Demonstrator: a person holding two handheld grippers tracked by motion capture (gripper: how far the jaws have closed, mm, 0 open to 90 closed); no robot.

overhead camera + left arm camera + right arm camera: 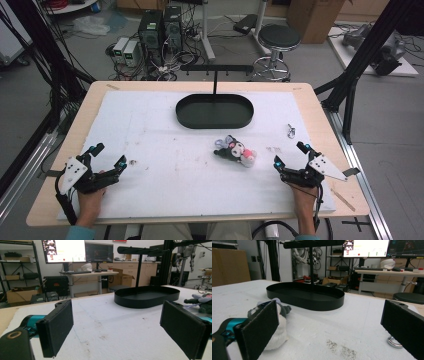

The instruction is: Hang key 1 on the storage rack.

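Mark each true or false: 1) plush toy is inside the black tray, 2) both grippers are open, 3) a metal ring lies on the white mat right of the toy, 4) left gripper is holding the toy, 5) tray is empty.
1) False. The plush toy lies on the white mat, in front of the black tray, apart from it.
2) True. The left gripper and the right gripper both have jaws spread with nothing between them.
3) True. The metal ring lies on the mat, right of the toy and farther back.
4) False. The left gripper holds nothing; it sits far to the toy's left.
5) True. Nothing lies in the tray.
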